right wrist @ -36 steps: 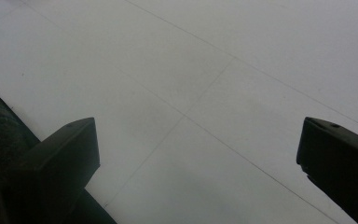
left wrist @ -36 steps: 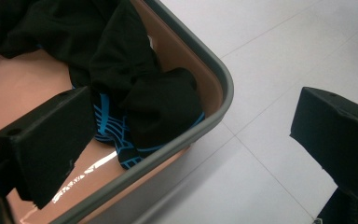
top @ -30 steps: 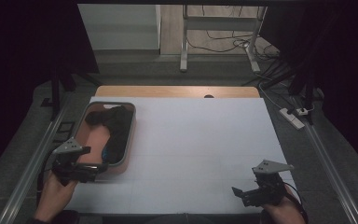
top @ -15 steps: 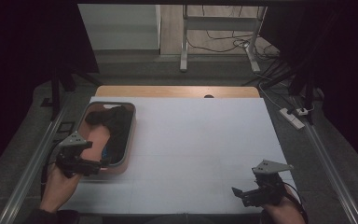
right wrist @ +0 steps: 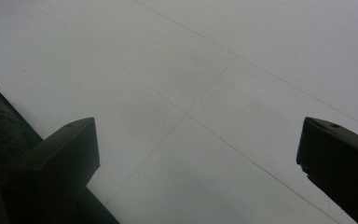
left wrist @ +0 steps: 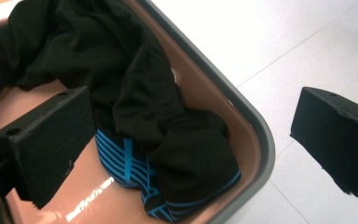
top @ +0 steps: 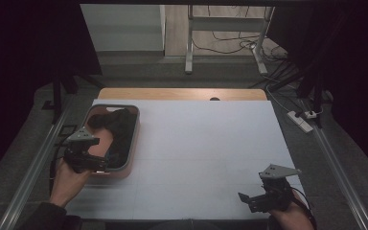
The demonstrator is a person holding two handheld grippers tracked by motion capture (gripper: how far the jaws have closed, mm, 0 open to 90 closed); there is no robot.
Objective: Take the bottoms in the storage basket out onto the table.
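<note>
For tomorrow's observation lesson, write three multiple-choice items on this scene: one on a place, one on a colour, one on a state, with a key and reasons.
1. Where on the table is the basin?
A. left side
B. right side
C. centre

2. What colour are the stripes on the cloth under the black garment?
A. red
B. blue
C. yellow

3. How do the left gripper's jaws stand?
A. shut on the garment
B. shut on the rim
C. open, one over the basin and one outside it

Key: 1 A, the high view shows the basin at the table's left side; 2 B, the left gripper view shows blue stripes at the basin's near end; 3 C, that view shows the jaws wide apart, the rim between them and nothing gripped.
</note>
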